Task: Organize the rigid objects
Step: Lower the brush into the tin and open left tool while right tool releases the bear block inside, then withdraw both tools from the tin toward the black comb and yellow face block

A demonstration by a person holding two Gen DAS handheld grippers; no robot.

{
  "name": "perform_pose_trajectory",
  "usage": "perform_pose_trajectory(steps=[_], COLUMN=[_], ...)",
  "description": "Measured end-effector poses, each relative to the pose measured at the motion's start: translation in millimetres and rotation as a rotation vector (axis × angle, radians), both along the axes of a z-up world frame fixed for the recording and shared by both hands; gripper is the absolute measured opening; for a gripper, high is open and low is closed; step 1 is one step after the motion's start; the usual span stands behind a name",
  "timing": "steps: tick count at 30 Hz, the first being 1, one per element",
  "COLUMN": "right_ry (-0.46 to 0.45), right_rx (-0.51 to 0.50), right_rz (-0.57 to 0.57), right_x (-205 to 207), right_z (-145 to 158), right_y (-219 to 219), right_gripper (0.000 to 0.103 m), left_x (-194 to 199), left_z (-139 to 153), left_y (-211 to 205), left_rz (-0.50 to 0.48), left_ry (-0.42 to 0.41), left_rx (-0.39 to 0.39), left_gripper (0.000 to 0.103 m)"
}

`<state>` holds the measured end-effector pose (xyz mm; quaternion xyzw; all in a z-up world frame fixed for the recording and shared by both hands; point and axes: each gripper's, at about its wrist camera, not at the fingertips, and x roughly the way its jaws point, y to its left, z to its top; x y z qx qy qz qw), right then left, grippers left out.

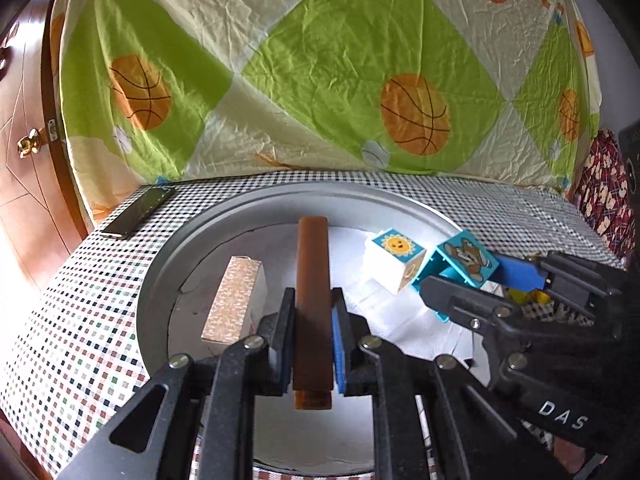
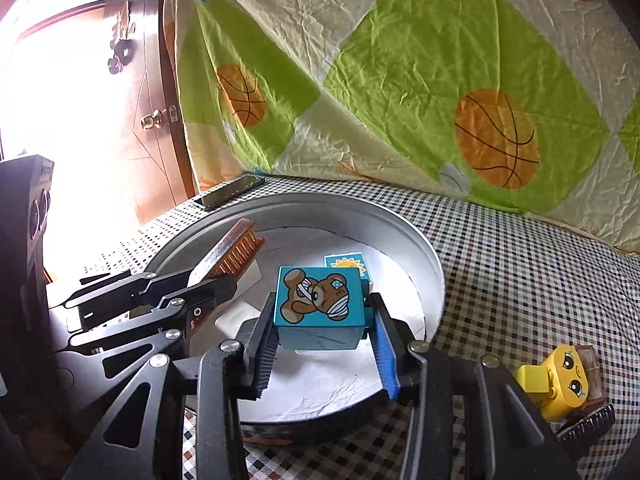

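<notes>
1. Where the checked tablecloth (image 1: pixel 80 292) meets the hanging basketball-print sheet (image 1: pixel 320 60), a round grey metal tray (image 1: pixel 160 264) lined with white paper sits on the cloth, and everything below is placed against this tray.
2. Beyond the sheet's left edge, well away from the tray, stands a wooden door with a brass knob (image 2: pixel 154 122).
3. The left gripper (image 1: pixel 312 336) reaches over the tray's near rim with its jaws clamped on a brown wooden brush (image 1: pixel 312 280); the brush runs lengthwise between the pads and is lifted above the tray floor, bristle side showing in the right wrist view.
4. The right gripper (image 2: pixel 322 338) reaches over the tray from the right side, its blue pads pressed on the two sides of a teal bear-print block (image 2: pixel 318 300), which it carries above the paper lining.
5. A long box with a speckled beige top (image 1: pixel 234 300) lies inside the tray, just left of the brush.
6. A white sun-print cube (image 1: pixel 396 258) rests tilted inside the tray, towards its far right, just beside the bear block.
7. A dark phone (image 1: pixel 138 212) lies on the cloth outside the tray's far left rim.
8. A yellow face-print block (image 2: pixel 560 380) sits on the cloth outside the tray, right of its near rim, against a small brown item that I cannot identify.
</notes>
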<state>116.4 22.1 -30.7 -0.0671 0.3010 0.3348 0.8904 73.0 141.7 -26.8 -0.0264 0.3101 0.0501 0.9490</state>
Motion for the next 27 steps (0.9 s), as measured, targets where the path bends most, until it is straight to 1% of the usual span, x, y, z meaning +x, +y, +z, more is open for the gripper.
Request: perform_pose_trajectory(steps=[4,6,7,8,9,11,12,13,14,16,19,22,24,27], right_ry=[0.052,0.057,0.053,0.049,0.050,0.052,0.055,0.058,0.058,0.054,0.031,0.020,0.002,-0.022], right_rx=[-0.047,-0.067,-0.072,-0.075,-0.071,-0.042,-0.028,-0.009,0.012,0.042,0.059,0.083,0.088,0.078], right_rz=[0.031,0.041,0.039,0.032,0.028,0.031,0.029,0.025,0.021,0.014,-0.032,-0.081,-0.129,-0.220], right_x=[13,17,18,19,21,21,21,19,17,13,6,0,-5,-8], right_z=[-9,-12,-13,-12,-11,-9,-7,-6,-4,-2,-1,0,1,1], right_y=[19,28,31,31,31,24,19,12,4,-15,-49,-89,-118,-159], right_gripper=[0.045,0.045,0.046,0.048,0.053,0.057,0.062,0.067,0.068,0.069,0.069,0.069,0.069,0.070], left_x=[8,9,10,10,8,4,1,-2,-6,-12,-20,-26,-29,-32], left_z=[-4,-6,-7,-7,-8,-8,-7,-7,-6,-3,2,8,11,13], left_y=[9,14,17,20,24,28,30,32,33,31,23,8,-8,-36], left_rz=[0.016,0.043,0.046,0.051,0.060,0.081,0.092,0.102,0.106,0.104,0.114,0.094,0.063,0.032], left_ry=[0.035,0.036,0.040,0.039,0.036,0.018,0.007,-0.006,-0.018,-0.036,-0.067,-0.095,-0.113,-0.133], left_rx=[0.005,0.010,0.000,-0.012,-0.023,-0.026,-0.028,-0.034,-0.039,-0.037,-0.021,-0.029,-0.036,-0.045], left_gripper=[0.015,0.016,0.019,0.023,0.027,0.052,0.059,0.068,0.070,0.071,0.075,0.076,0.077,0.085])
